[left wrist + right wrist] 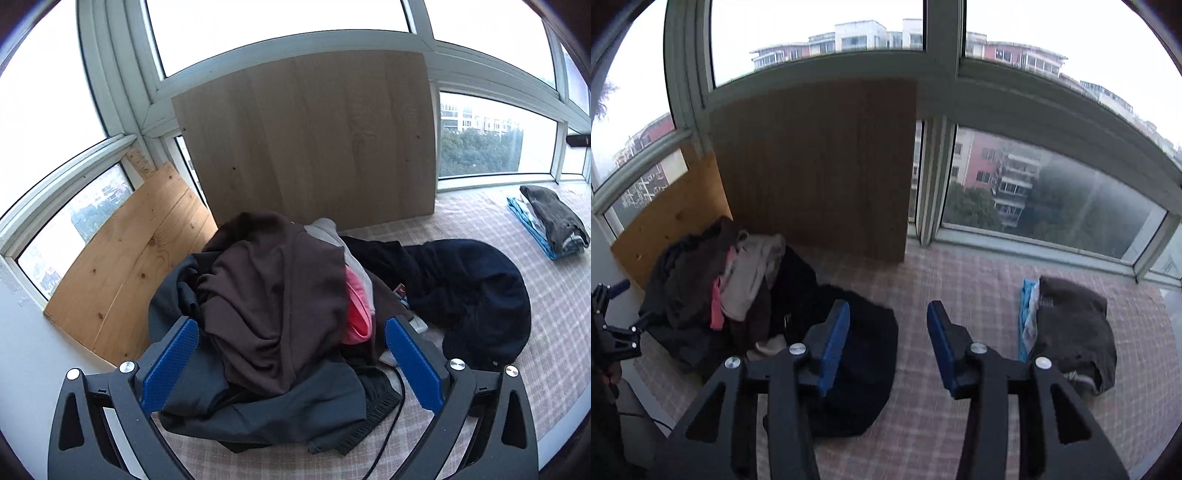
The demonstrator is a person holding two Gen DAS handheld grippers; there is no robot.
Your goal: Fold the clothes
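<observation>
Glazed corner ahead of me, white frames, and a checked pink-and-cream cover (554,295) spread flat underneath. From the left wrist: a pale wood-grain board (306,140) leans against the windows, with a knotty pine plank (125,266) slanting beside it. Right in front I've got the heap (273,306), unfolded and slumped: a soft brown top draped over slate-grey cloth, a pink scrap and a grey piece poking out at its right side. A dark navy garment (476,295) lies rumpled just beside the heap. My left gripper (291,362) hangs over the heap, ribbed blue pads spread wide, nothing pinched between them. Far right, the folded stack (550,225) sits neat.

Now the right wrist: same cover, blurrier. My right gripper (886,339) is partway apart and empty, above bare cover between the navy garment and the stack. The stack shows a fuzzy dark-brown piece on top, with blue edges below. The heap is far left, against the board.
</observation>
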